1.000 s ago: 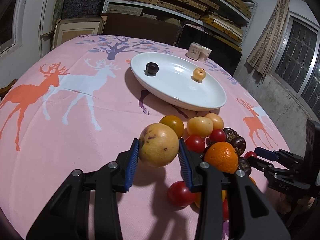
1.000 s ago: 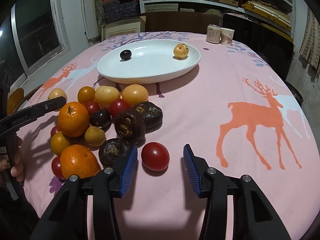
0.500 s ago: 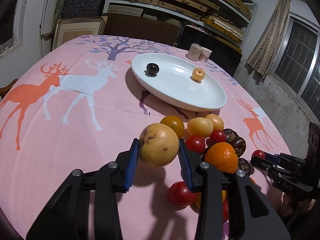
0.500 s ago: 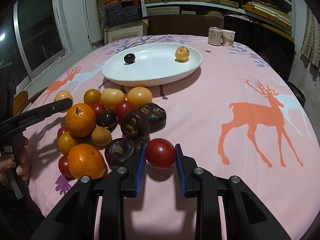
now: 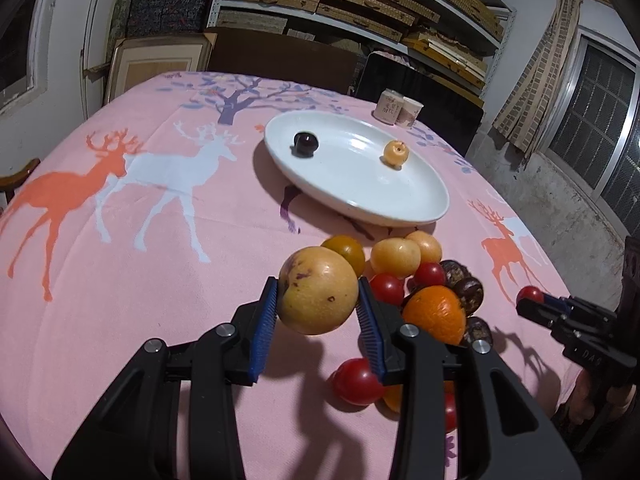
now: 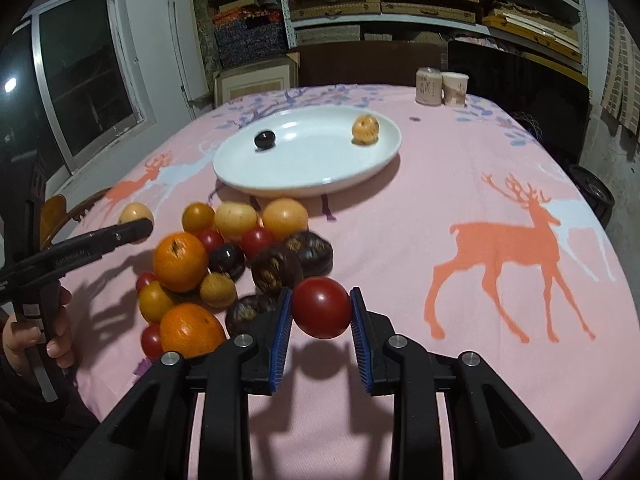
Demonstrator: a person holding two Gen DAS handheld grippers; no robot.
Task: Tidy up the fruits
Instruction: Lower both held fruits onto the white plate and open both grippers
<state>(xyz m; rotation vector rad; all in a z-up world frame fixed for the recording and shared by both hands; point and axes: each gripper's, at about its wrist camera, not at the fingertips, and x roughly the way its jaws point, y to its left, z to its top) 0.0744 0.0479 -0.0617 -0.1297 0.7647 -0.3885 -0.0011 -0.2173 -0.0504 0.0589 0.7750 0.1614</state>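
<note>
— While the left gripper [image 5: 318, 312] was clamped on the speckled yellow fruit [image 5: 318, 290], where did that fruit sit?

— Clear of the pink deer tablecloth [image 5: 140, 248], held by its two flanks between the blue pads [image 5: 264, 326], its shadow on the cloth below. I judged it firm-skinned and fairly heavy for its size, so a hold across its widest part, as shown, looked right; nearer the top it would likely have squirted out.

— And just to its right?

— The loose pile: an orange [image 5: 435, 314], red tomatoes [image 5: 386, 289], yellow-orange round fruits and dark brown wrinkled ones, crowded together and touching. Beyond them lay the white oval plate [image 5: 420, 210], holding only a dark cherry-like fruit [image 5: 306, 144] near its left end and a small yellow fruit [image 5: 396, 153] well apart toward the right.

— The right gripper [image 6: 321, 314]?

— Closed on a red tomato [image 6: 321, 307], pinched at both sides and lifted off the cloth, just beside the pile's dark fruits [image 6: 276, 270]. From the left wrist view only its tip showed, red between the fingers.

— How would that tomato have handled?

— Light, smooth and slippery, I thought, with thin skin over soft flesh. A gentle squeeze at its middle would have suited it; much more could have split it.

— The cups [image 6: 442, 87]?

— Two, side by side at the far edge, well away from the fruit.
</note>
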